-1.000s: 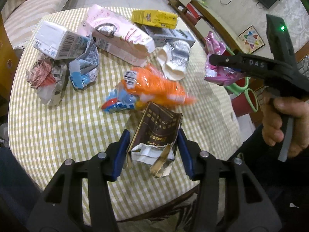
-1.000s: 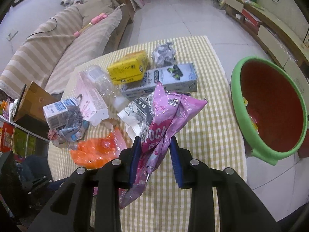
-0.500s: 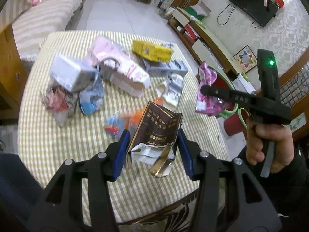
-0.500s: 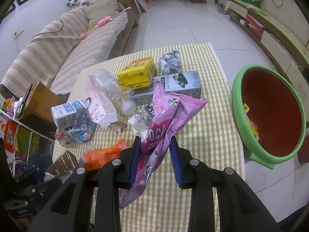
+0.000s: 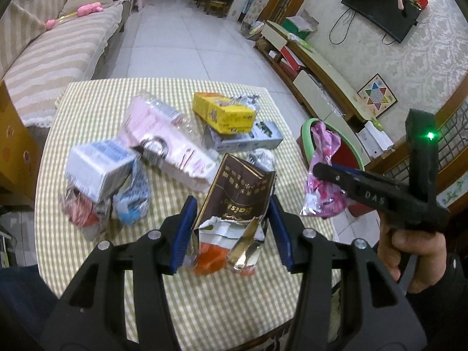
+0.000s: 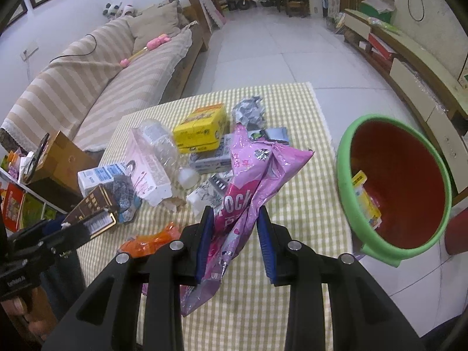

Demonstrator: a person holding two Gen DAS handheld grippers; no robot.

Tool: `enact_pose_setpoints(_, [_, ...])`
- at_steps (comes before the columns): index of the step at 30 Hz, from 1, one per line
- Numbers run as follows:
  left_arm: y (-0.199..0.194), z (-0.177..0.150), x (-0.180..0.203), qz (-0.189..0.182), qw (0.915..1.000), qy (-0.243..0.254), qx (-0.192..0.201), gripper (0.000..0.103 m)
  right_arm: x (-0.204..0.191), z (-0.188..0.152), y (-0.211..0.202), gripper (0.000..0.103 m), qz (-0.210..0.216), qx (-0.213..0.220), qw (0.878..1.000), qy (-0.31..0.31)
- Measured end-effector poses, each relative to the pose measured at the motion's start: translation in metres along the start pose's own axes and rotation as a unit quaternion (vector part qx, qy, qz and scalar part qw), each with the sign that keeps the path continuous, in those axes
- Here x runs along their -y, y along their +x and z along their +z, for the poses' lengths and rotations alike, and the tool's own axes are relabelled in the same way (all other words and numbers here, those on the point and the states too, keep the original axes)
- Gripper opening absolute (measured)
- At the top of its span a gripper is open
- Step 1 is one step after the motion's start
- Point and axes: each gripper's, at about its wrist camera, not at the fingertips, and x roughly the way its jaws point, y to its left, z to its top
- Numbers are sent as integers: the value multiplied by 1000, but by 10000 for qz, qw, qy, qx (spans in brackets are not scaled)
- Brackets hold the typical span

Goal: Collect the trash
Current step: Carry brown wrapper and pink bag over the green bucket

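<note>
living room, checked table (image 5: 87, 111) littered | left gripper (image 5: 232, 228) clamps brown wrapper (image 5: 239, 193) | right gripper (image 6: 235, 239) clamps pink bag (image 6: 248, 181)

A table (image 6: 295, 134) with a yellow-and-white checked cloth carries a heap of trash: a yellow carton (image 6: 201, 128) resting on a grey box (image 5: 248, 139), crumpled foil (image 6: 248, 109) at the far edge, a pink box (image 5: 169, 146) with a clear bottle (image 6: 161, 143) on it, a white-and-blue milk carton (image 5: 96, 166), and an orange wrapper (image 6: 146, 241) near the front edge
</note>
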Motion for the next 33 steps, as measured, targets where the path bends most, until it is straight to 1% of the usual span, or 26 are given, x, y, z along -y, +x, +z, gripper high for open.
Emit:
enact_pose_setpoints(9, [17,22,21,-159,9998,140,-6,48,21,7,-11,30,-156,214,9995,162])
enact_pose_setpoints(15, [38,44,51,-302,9988,396,-8,48,45,14,-24,30,-324,390,9980,379])
enact_pose_setpoints(20, [55,65,81,-447,9968,663,6,48,88,21,-39,30,-550,520,9945,720])
enact_pose_setpoints(25, [72,84,114,-692,9933,924,24,48,133,28,-57,30,-825,677,9885,1076])
enact_pose_setpoints(27, [81,91,128,-809,9920,966,-20,48,149,30,-62,30,-825,700,9868,1205])
enact_pose_setpoints(33, [106,107,169,-1120,9868,1153,-174,48,190,35,-71,30,-1062,715,9814,1430])
